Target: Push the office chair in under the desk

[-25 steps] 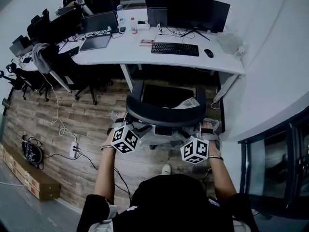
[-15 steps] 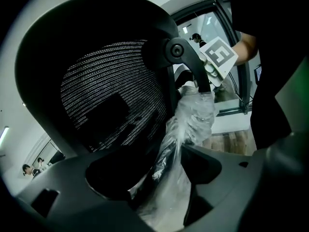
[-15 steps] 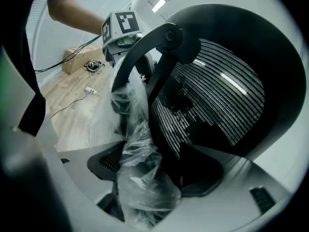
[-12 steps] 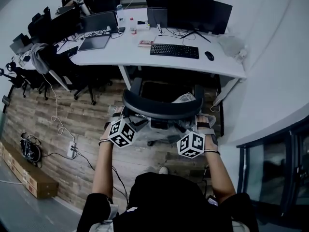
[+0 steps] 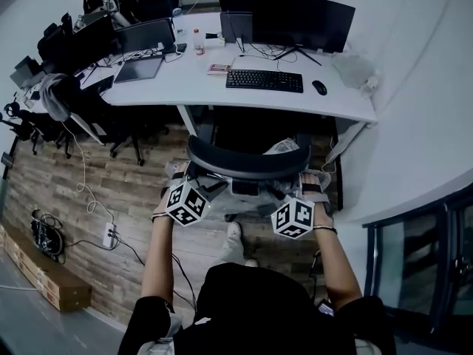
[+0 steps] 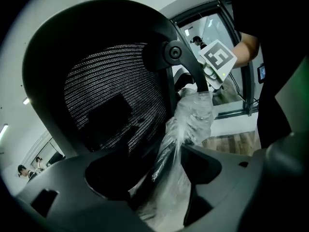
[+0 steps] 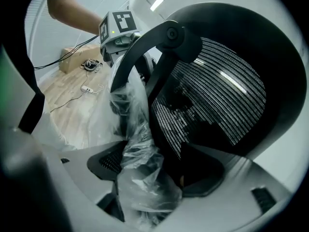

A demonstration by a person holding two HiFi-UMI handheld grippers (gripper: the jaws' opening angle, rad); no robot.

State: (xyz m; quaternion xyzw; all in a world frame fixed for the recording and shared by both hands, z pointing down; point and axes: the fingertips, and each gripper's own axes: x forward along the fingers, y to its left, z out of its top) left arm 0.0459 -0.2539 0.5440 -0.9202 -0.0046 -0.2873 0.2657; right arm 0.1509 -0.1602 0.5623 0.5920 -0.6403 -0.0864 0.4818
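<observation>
The black mesh office chair point(image 5: 247, 167) stands at the white desk point(image 5: 222, 80), its seat under the desk edge and its curved backrest towards me. Clear plastic wrap point(image 6: 193, 120) hangs around the frame behind the backrest. My left gripper point(image 5: 198, 186) is at the backrest's left end and my right gripper point(image 5: 295, 191) at its right end. In the left gripper view the jaws point(image 6: 161, 178) stand wide, closed round the plastic-wrapped frame below the mesh point(image 6: 106, 95). In the right gripper view the jaws point(image 7: 149, 173) clamp the backrest's edge point(image 7: 217, 95) and the plastic point(image 7: 130, 110).
On the desk lie a keyboard point(image 5: 264, 80) and a mouse point(image 5: 319, 87) in front of monitors point(image 5: 295, 17). Other black chairs point(image 5: 96, 113) stand to the left. A power strip with cables point(image 5: 111, 235) and a cardboard box point(image 5: 44, 272) lie on the wooden floor. A glass door point(image 5: 421, 257) is at right.
The chair has rolled forward towards the desk, and both grippers went forward with it. My foot has stepped forward behind the chair.
</observation>
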